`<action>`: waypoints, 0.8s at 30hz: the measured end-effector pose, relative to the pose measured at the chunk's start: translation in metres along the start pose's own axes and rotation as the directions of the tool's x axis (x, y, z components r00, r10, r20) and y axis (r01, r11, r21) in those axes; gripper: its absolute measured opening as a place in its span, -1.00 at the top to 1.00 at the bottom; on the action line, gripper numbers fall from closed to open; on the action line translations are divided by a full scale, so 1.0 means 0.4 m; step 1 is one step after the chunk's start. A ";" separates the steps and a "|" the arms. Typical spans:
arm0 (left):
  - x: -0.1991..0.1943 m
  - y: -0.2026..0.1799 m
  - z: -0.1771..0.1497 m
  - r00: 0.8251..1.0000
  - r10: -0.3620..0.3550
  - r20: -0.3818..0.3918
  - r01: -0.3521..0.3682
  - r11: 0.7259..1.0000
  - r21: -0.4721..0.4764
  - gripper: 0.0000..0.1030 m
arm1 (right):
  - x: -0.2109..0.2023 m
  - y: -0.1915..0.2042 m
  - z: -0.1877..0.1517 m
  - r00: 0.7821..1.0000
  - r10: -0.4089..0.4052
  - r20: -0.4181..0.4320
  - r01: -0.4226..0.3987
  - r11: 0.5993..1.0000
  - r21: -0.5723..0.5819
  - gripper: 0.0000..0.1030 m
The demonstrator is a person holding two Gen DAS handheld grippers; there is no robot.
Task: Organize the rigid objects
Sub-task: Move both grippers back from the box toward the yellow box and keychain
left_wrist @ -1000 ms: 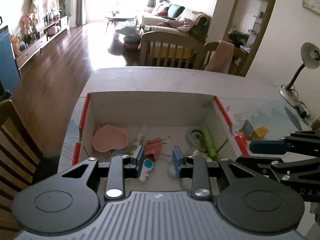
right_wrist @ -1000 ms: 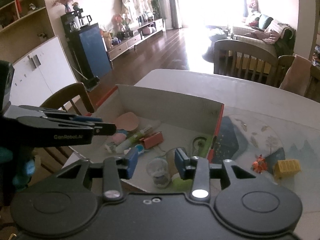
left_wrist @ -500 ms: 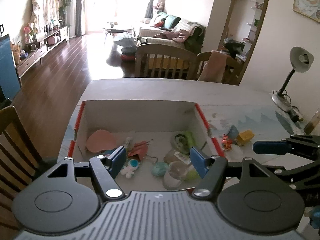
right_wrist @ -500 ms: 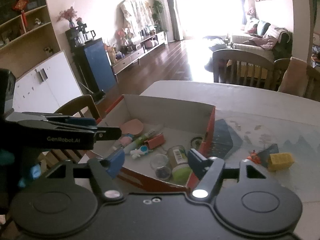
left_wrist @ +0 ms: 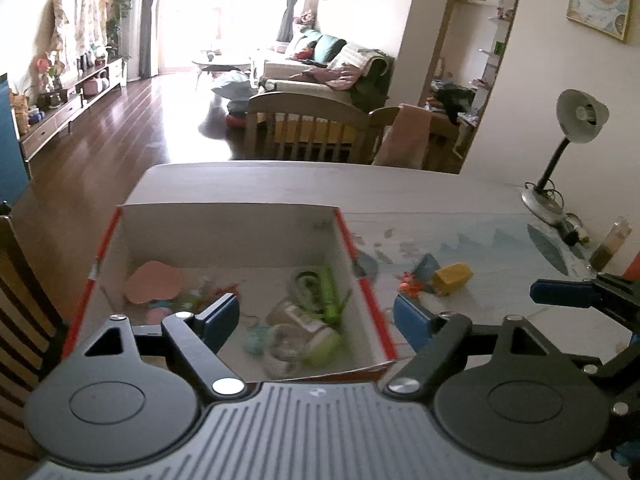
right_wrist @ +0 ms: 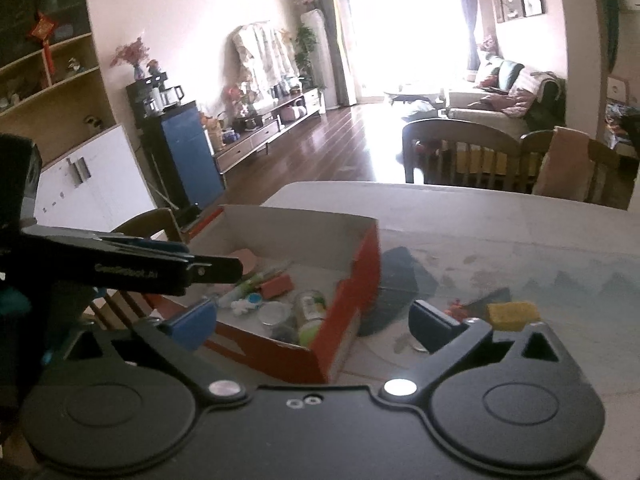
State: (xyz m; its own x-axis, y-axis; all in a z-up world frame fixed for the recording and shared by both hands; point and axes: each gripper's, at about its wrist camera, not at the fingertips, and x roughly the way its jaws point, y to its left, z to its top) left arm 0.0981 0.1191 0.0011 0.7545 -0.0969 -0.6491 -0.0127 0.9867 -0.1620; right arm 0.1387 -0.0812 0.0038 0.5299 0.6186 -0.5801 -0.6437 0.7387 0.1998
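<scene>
One box, one yellow block; two tongs, left tongs, right tongs, both opening, empty

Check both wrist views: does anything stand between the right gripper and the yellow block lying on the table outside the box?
Nothing visible does. The yellow block lies on bare table just beyond the right gripper, whose empty jaws are opening. The box stands to its left.

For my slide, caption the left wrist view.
Left gripper opening, empty, above red-edged cardboard box; yellow block outside.
</scene>
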 end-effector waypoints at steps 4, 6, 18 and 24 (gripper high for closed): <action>0.023 -0.056 -0.003 1.000 -0.026 -0.001 0.026 1.000 0.016 -0.74 | -0.021 -0.063 -0.018 1.000 -0.025 -0.004 0.025 0.999 0.031 -0.99; 0.036 -0.083 -0.005 1.000 -0.031 0.003 0.031 0.999 0.023 -0.89 | -0.031 -0.101 -0.028 0.999 -0.035 -0.012 0.035 0.998 0.049 -0.99; 0.158 -0.250 -0.008 1.000 -0.010 0.007 0.010 0.998 0.063 -0.99 | -0.059 -0.300 -0.050 0.993 -0.115 -0.034 0.117 0.991 0.069 -0.99; 0.261 -0.339 -0.013 1.000 0.007 -0.025 -0.005 0.997 0.082 -0.99 | -0.019 -0.404 -0.016 0.985 -0.165 -0.051 0.168 0.984 0.060 -0.99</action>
State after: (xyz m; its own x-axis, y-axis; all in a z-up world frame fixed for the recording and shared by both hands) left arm 0.1752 -0.0254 -0.0488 0.7380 -0.0933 -0.6684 0.0376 0.9945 -0.0974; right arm 0.2350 -0.2069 -0.0292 0.6000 0.4738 -0.6446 -0.5112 0.8469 0.1467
